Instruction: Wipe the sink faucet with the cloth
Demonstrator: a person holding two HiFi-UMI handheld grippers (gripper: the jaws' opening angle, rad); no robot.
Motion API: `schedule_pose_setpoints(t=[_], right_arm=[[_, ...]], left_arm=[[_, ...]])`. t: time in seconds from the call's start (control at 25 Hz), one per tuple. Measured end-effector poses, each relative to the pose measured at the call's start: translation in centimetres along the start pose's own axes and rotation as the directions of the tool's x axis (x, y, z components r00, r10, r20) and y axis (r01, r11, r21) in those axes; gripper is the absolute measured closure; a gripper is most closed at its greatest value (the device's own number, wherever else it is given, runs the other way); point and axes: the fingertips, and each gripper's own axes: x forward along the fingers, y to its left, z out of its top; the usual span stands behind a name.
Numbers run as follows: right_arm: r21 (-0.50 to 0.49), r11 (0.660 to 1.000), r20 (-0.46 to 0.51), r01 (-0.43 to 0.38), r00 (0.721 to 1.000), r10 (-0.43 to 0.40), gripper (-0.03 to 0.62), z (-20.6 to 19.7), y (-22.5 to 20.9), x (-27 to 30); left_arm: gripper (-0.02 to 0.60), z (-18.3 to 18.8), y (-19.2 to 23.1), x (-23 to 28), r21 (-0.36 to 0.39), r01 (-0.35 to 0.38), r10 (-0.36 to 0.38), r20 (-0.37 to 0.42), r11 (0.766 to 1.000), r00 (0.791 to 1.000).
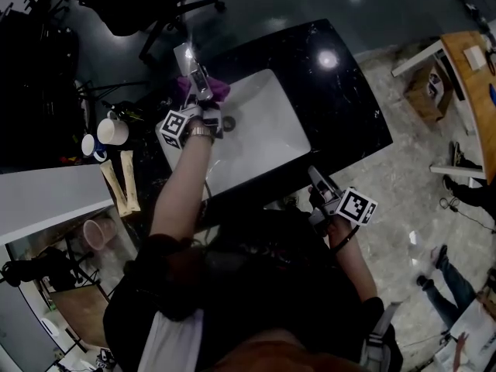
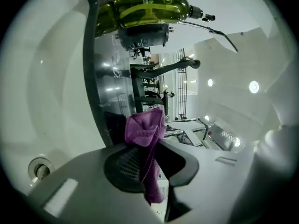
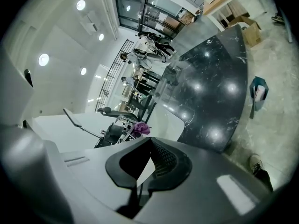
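counter: black speckled slab [image 1: 341, 107], stretched out ahead of both grippers
sink: white basin [image 1: 263, 130] sunk into it, right under the left gripper, off ahead and left of the right one
left gripper: [image 1: 203, 99] reached over the basin's back corner, jaws clamped on the cloth
right gripper: [image 1: 319, 183] hung by the counter's near edge, jaws pressed together, nothing in them
faucet: chrome [image 1: 186, 56], just past the left gripper's tips
cloth: purple [image 2: 145, 129], pinched in the left jaws, bunched up beyond the tips, right at the faucet, couldn't tell if touching
drain: [image 1: 227, 122] just beside the left gripper
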Motion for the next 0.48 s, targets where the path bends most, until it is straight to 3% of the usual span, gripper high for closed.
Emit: schedule_pose_setpoints(t=[0.12,0.24,0.4,0.48], right_arm=[[0.017,1.000,-0.003,-0.003,1.000,0.003,0.582,0.0,-0.1,0.1],[-0.017,0.999,-0.015,-0.034,0.999,0.034,0.582,0.4,0.6,0.3],[0.069,0.997,-0.031,0.018,0.999,-0.016,0.582,0.2,0.0,-0.2],[0.009,0.999,-0.043,-0.034,0.999,0.034,0.582,0.7,0.7,0.1]], left_arm=[[0.516,0.1,-0.3,-0.2,-0.030,0.028,-0.028,-0.012,0.999,1.000],[0.517,0.3,-2.3,-0.6,-0.053,0.127,-0.128,-0.030,0.991,0.991],[0.517,0.6,-6.3,-2.4,-0.166,0.293,-0.301,-0.027,0.942,0.953],[0.515,0.5,-6.5,-3.5,-0.183,0.310,-0.322,-0.040,0.933,0.946]])
